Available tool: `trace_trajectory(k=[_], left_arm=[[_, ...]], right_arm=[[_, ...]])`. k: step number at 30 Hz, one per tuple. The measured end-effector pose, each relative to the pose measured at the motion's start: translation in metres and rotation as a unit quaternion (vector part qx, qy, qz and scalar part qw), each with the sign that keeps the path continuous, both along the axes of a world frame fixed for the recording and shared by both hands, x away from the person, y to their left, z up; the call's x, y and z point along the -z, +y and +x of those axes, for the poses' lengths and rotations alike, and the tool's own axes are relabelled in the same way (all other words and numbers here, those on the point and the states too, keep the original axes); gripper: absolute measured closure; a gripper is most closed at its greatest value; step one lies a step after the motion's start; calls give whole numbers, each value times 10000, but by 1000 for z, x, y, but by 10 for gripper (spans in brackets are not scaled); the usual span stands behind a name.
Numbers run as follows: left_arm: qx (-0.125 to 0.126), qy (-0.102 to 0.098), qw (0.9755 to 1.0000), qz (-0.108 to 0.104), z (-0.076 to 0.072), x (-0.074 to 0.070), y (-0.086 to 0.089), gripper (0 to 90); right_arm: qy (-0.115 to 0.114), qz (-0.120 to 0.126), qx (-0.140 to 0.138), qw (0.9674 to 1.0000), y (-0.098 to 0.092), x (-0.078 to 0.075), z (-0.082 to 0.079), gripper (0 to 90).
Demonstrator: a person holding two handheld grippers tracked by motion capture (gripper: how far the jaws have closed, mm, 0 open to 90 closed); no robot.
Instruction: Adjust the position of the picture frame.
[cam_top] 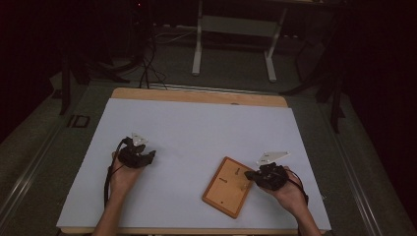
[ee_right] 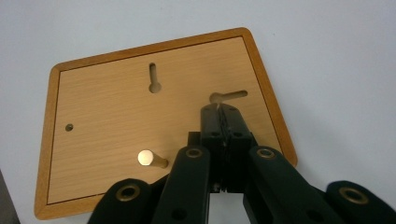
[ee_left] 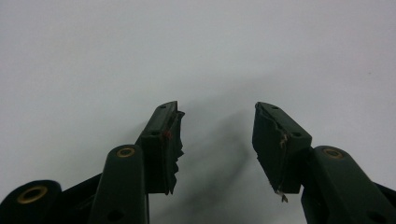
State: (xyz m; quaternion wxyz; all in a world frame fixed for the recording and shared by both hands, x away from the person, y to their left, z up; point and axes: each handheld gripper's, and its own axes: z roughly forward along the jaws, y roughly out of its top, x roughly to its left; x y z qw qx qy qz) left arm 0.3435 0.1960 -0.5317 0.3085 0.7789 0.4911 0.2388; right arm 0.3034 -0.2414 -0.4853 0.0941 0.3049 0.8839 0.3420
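A flat wooden board [cam_top: 228, 187] with a darker rim lies on the white table top [cam_top: 196, 128] at the front right. In the right gripper view the board [ee_right: 116, 112] shows two keyhole slots [ee_right: 154, 77], a small round hole [ee_right: 69, 127] and a short wooden peg [ee_right: 148, 158] standing on it. My right gripper [ee_right: 220, 112] is shut, its tips over the board beside the second slot [ee_right: 229, 95], with nothing visible between the pads. It [cam_top: 247, 174] reaches in from the board's right side. My left gripper [cam_top: 150, 156] rests at the left, open over bare white surface [ee_left: 217, 126].
The table's wooden far edge [cam_top: 196, 96] borders the white sheet. Beyond it, on the dark floor, stand the white legs of a desk frame [cam_top: 197, 44] and some black cables [cam_top: 147, 69]. The person's forearms enter from the bottom edge.
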Motion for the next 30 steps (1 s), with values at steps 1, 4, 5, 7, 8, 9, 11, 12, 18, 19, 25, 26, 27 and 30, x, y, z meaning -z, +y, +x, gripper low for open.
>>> trace_trajectory(k=[1, 4, 5, 7, 8, 9, 11, 12, 18, 19, 25, 26, 27, 30], left_arm=[[-1, 1, 10000, -3, 0, 0, 0, 512], [7, 8, 10000, 5, 0, 0, 0, 512], [10, 12, 10000, 8, 0, 0, 0, 512], [8, 21, 10000, 25, 0, 0, 0, 511], [7, 22, 10000, 26, 0, 0, 0, 511], [4, 25, 10000, 25, 0, 0, 0, 511], [-2, 28, 10000, 25, 0, 1, -1, 510], [-4, 31, 10000, 29, 0, 1, -1, 510], [-5, 29, 10000, 85, 0, 1, -2, 510], [1, 30, 9999, 96, 0, 1, -2, 509], [-12, 32, 10000, 87, 0, 1, -1, 508], [-12, 32, 10000, 89, 0, 1, -1, 507], [-7, 41, 9999, 92, 0, 2, -1, 507], [6, 59, 9999, 111, 1, 2, -2, 507]], right_arm=[[-7, -10, -23, 10000, 1, 0, 0, 899], [-21, -25, -59, 10000, 2, -1, -2, 899], [-44, -31, -73, 10000, 3, -1, -2, 899], [-30, 25, -66, 10000, 3, -2, -3, 888], [-40, 58, -79, 9999, 3, -2, -3, 870], [-28, 71, -79, 9999, 4, -3, -4, 854], [-41, 107, -99, 9999, 4, -5, -5, 831], [-42, 124, -96, 9999, 5, -6, -6, 821], [-21, 236, -153, 9996, 9, -10, -10, 774], [-24, 240, -174, 9996, 9, -10, -11, 767], [33, 269, -216, 9994, 11, -7, -14, 744], [44, 254, -216, 9994, 12, -6, -15, 744], [57, 246, -217, 9994, 12, -5, -15, 743], [85, 222, -233, 9994, 12, -2, -16, 737]])
